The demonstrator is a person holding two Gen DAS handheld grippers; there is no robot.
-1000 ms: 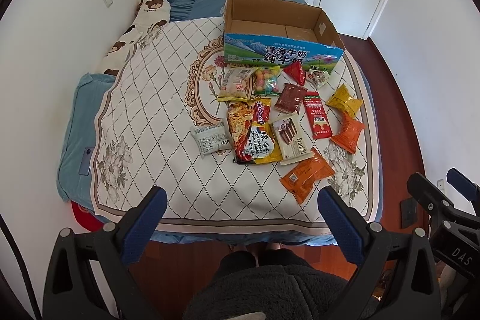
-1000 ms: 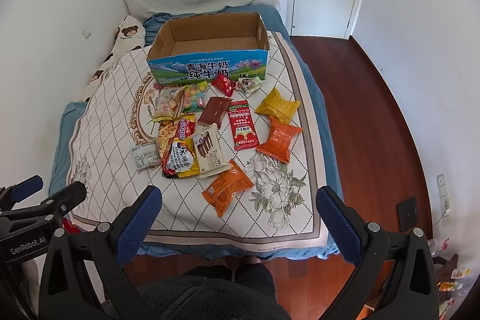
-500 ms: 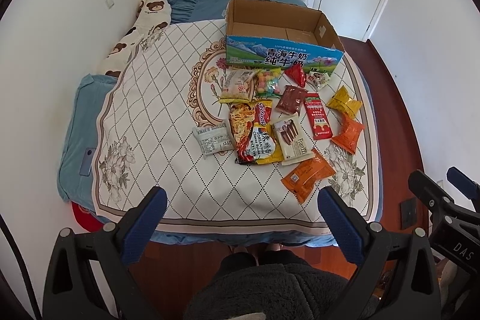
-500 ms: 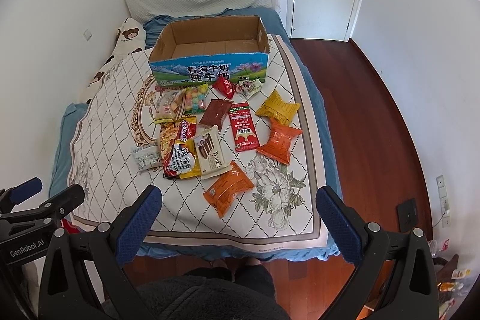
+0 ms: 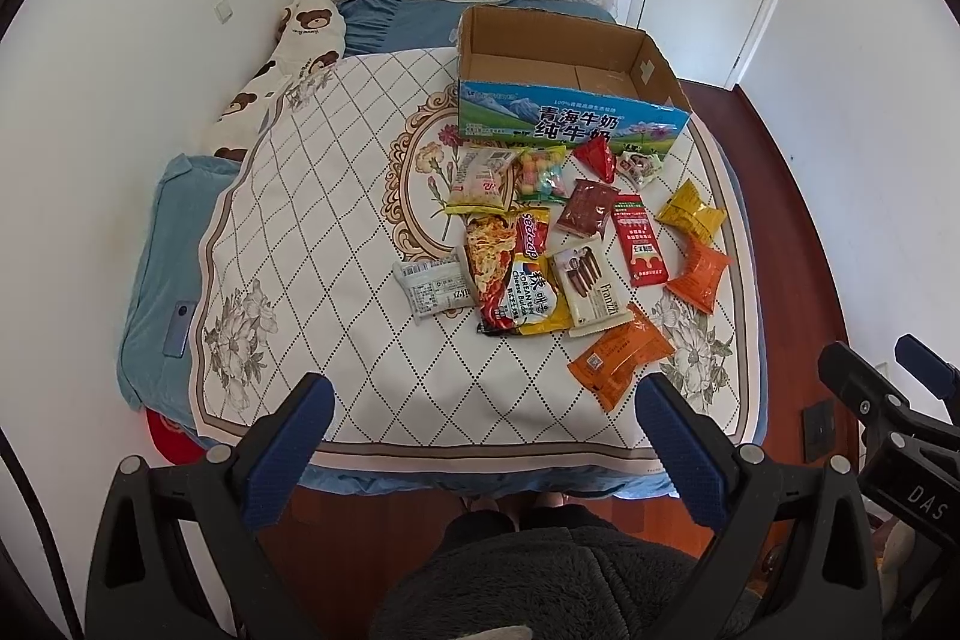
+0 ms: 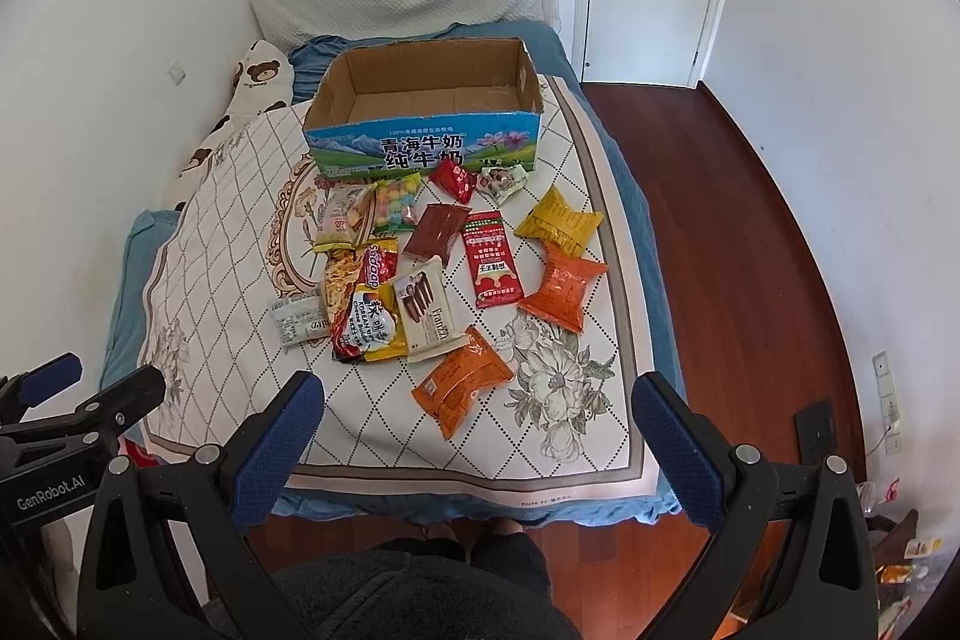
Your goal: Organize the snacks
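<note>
Bedroom with white walls and a red wood floor; a bed (image 5: 336, 232) under a quilted cover fills the middle, and on it stands an open cardboard box (image 6: 420, 124), nothing visible inside it; the box serves as landmark. Snacks lie loose on the cover just in front of the box: a red triangle pack (image 6: 454, 178) and a small sweet bag (image 6: 503, 179) touching or nearly touching its front wall; a noodle pack (image 6: 360, 301) and a wafer pack (image 6: 427, 311) overlapping further from it; an orange bag (image 6: 463, 382) farthest from the box, nearest the person.

Left gripper (image 5: 477, 436) and right gripper (image 6: 474, 436) both hang above the bed's near edge, well apart from the box, jaws spread wide, nothing between them.

By my judgement the task stands at its start: no pack is in the box, none is gripped; the step in hand is the first reach. Next move calls for lowering one gripper onto a pack, likely the orange bag as the closest, closing on a crimped edge, since flat film gives little to pinch, then carrying it into the box.
</note>
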